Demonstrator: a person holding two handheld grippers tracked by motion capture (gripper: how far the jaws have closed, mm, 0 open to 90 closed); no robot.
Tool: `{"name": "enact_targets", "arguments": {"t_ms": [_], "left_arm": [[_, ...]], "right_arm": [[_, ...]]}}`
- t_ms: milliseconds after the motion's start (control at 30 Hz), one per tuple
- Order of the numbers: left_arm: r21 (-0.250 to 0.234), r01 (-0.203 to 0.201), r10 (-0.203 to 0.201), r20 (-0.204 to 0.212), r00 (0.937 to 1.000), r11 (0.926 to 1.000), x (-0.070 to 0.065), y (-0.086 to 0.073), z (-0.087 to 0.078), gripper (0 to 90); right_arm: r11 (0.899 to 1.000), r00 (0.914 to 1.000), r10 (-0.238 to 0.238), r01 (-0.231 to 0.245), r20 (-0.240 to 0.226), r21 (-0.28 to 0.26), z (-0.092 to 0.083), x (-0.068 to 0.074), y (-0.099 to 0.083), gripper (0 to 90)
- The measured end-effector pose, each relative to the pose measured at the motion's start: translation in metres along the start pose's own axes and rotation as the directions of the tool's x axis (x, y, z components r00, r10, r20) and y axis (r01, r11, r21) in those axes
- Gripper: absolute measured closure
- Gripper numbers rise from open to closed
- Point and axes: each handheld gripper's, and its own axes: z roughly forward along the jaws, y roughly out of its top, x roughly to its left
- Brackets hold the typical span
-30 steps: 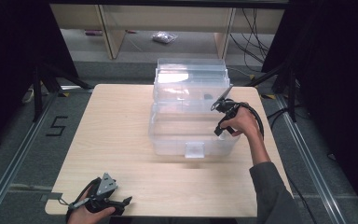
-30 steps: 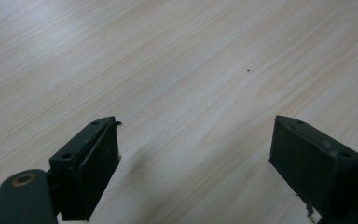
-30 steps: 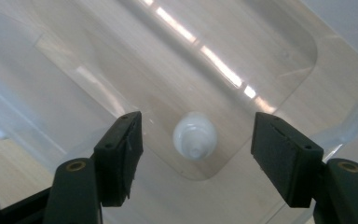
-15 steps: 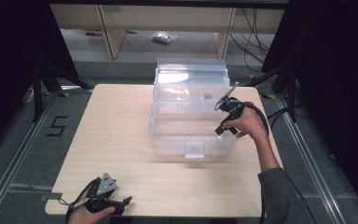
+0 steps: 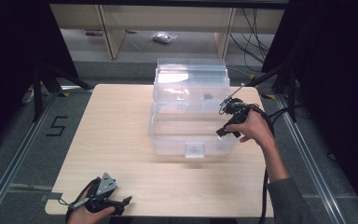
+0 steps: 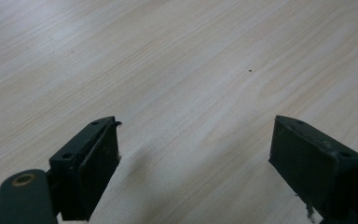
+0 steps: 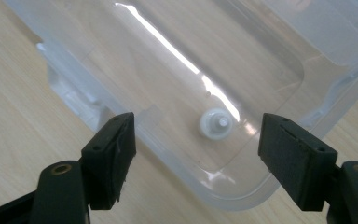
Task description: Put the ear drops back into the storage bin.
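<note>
Pale worktop [image 5: 121, 121] carries a clear box [image 5: 191, 135]; right gripper [image 7: 196, 149], fingers just opening and empty, should clear its rim; left gripper [image 6: 196, 158] idle, open.

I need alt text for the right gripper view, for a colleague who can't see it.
The right claw, jaws open with nothing between them, looks down into a clear plastic box where a small white cap-like piece lies on the bottom. The box stands on a light wooden table.
</note>
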Motion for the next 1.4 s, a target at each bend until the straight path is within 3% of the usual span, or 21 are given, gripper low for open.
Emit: {"name": "enact_targets", "arguments": {"t_ms": [200, 367, 800, 833, 967, 1067, 1167, 1233, 1267, 1400], "left_arm": [[0.004, -0.01, 0.011, -0.004, 0.9999, 0.9999, 0.001, 0.0, -0.001, 15.1], [0.003, -0.005, 0.005, -0.003, 1.0, 1.0, 0.0, 0.0, 0.0, 15.0], [-0.006, -0.001, 0.001, 0.002, 1.0, 1.0, 0.0, 0.0, 0.0, 15.0], [0.0, -0.009, 0.009, -0.003, 1.0, 1.0, 0.0, 0.0, 0.0, 15.1], [0.003, 0.004, -0.004, -0.004, 1.0, 1.0, 0.0, 0.0, 0.001, 15.1], [0.002, -0.01, 0.01, -0.007, 0.9999, 0.9999, 0.001, 0.0, 0.0, 15.0], [-0.006, 0.001, -0.001, -0.008, 1.0, 1.0, 0.0, 0.0, 0.0, 15.0], [-0.015, 0.015, -0.015, 0.002, 0.9999, 0.9998, -0.001, 0.0, 0.001, 15.1], [-0.005, -0.004, 0.004, 0.002, 1.0, 1.0, 0.0, 0.0, 0.0, 15.1], [-0.005, 0.003, -0.003, -0.007, 1.0, 1.0, 0.0, 0.0, 0.001, 15.1]], "right_arm": [[0.999, 0.9998, -0.019, 0.018, -0.006, -0.037, -0.007, 0.006, -0.007, 27.8], [0.998, 0.9998, 0.005, -0.006, -0.021, -0.065, -0.011, 0.009, -0.013, 27.0], [0.991, 1.0, 0.002, -0.002, -0.005, -0.137, -0.017, 0.015, -0.033, 25.6], [0.989, 0.9998, -0.021, 0.02, -0.001, -0.146, -0.016, 0.015, -0.035, 25.6], [0.987, 0.9999, 0.009, -0.01, -0.01, -0.161, -0.016, 0.023, -0.041, 25.5], [0.984, 0.9999, -0.009, 0.007, -0.007, -0.178, -0.015, 0.027, -0.045, 24.8], [0.978, 0.9994, -0.034, 0.033, 0.002, -0.207, -0.015, 0.031, -0.049, 24.2], [0.978, 0.9998, -0.019, 0.019, 0.002, -0.209, -0.015, 0.036, -0.052, 24.0], [0.975, 0.9993, -0.038, 0.038, 0.006, -0.221, -0.015, 0.036, -0.053, 23.9], [0.974, 0.9992, -0.041, 0.04, -0.001, -0.225, -0.013, 0.042, -0.059, 23.2]]}}
